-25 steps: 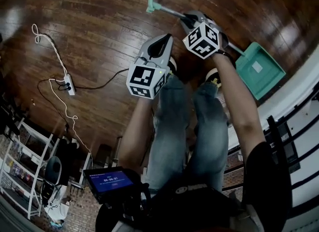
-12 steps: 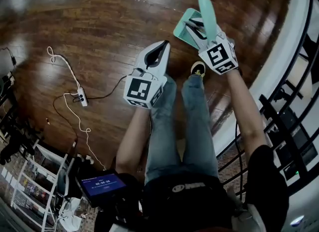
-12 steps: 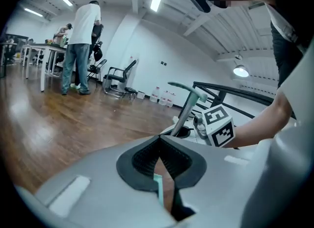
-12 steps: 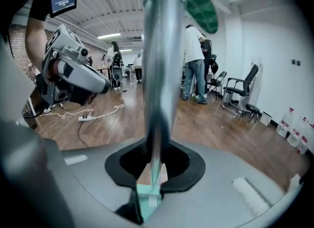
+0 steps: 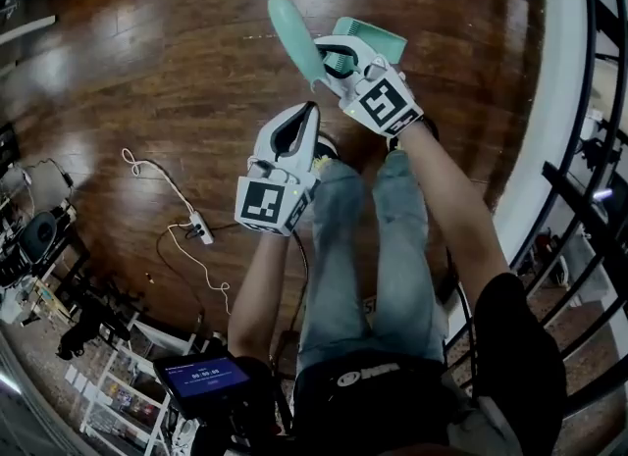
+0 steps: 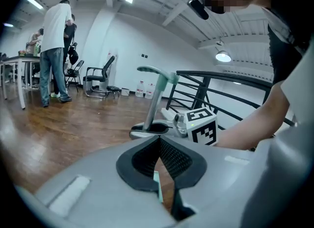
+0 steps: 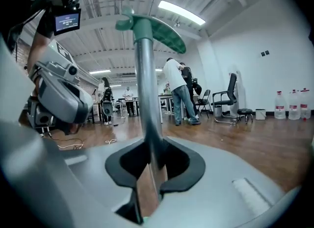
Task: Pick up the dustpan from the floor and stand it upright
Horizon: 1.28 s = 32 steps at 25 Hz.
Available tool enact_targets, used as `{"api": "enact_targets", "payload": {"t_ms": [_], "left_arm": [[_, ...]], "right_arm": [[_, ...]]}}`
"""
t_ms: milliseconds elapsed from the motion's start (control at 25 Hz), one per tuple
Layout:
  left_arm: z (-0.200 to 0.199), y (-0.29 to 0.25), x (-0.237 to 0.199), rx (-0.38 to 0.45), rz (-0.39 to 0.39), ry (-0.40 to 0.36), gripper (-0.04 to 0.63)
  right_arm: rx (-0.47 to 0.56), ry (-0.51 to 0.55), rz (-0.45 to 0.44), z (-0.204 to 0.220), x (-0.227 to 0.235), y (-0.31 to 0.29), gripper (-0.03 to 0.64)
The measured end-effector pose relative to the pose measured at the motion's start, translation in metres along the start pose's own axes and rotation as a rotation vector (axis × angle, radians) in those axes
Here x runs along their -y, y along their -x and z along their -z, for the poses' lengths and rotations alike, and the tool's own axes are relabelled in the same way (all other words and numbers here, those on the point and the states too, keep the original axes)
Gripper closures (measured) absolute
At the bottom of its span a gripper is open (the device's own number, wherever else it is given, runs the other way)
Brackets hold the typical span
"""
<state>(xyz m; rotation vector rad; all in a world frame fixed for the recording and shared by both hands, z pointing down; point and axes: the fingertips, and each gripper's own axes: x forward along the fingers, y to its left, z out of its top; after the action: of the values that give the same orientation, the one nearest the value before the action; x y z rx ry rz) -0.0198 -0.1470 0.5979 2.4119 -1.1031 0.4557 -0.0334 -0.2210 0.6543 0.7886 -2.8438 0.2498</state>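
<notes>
**A:** What takes up most of the head view?

**B:** A dark wooden floor [image 5: 147, 72], with a black railing [image 5: 589, 189] running down the right edge. The person's legs [image 5: 363, 248], in jeans, stand in the middle.

**A:** And where is the dustpan?

**B:** The teal dustpan [image 5: 378, 40] is out past the feet, at the right gripper [image 5: 329, 57]. Its pole [image 7: 144, 89] stands close to upright, with the grip [image 7: 159, 31] at the top and the pan low, beyond the gripper. Whether the pan rests on the floor cannot be told.

**A:** What has hold of it?

**B:** The right gripper does. Its jaws stand partly apart and clamp the metal pole between their pads, well below the grip.

**A:** And the other one?

**B:** The left gripper [image 5: 311, 111] hangs just beside the right gripper, clear of the dustpan. Its jaws are pressed together with nothing between them.

**A:** Anything smaller?

**B:** A white power strip [image 5: 199, 231] lies on the floor at the left, with its cord [image 5: 147, 165] looping away from it.
</notes>
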Motion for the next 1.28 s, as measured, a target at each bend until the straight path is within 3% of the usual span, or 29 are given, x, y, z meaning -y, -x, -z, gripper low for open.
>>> {"api": "enact_targets", "payload": {"t_ms": [280,400,880,1040,1160,1280], "left_arm": [[-0.005,0.005,-0.021,0.0,-0.025,-0.005,0.575],[-0.005,0.008,-0.024,0.005,-0.027,0.011,0.575],[-0.038,0.041,-0.001,0.031,-0.014,-0.002,0.575],[-0.061,0.075,0.018,0.051,-0.039,-0.057,0.575],[-0.099,0.112,0.051,0.082,-0.047,-0.076,0.577],[-0.149,0.158,0.095,0.169,-0.015,-0.141,0.577]], "right_arm": [[0.063,-0.039,-0.058,0.004,-0.014,-0.023,0.538],[0.037,-0.067,-0.071,0.016,-0.017,-0.02,0.429],[-0.084,-0.103,-0.054,0.02,-0.019,0.045,0.425],[-0.053,-0.162,-0.038,-0.024,-0.036,0.095,0.455],[-0.012,-0.17,0.017,-0.096,-0.056,0.149,0.614],[0.031,-0.164,0.054,-0.181,-0.083,0.201,0.615]]}}
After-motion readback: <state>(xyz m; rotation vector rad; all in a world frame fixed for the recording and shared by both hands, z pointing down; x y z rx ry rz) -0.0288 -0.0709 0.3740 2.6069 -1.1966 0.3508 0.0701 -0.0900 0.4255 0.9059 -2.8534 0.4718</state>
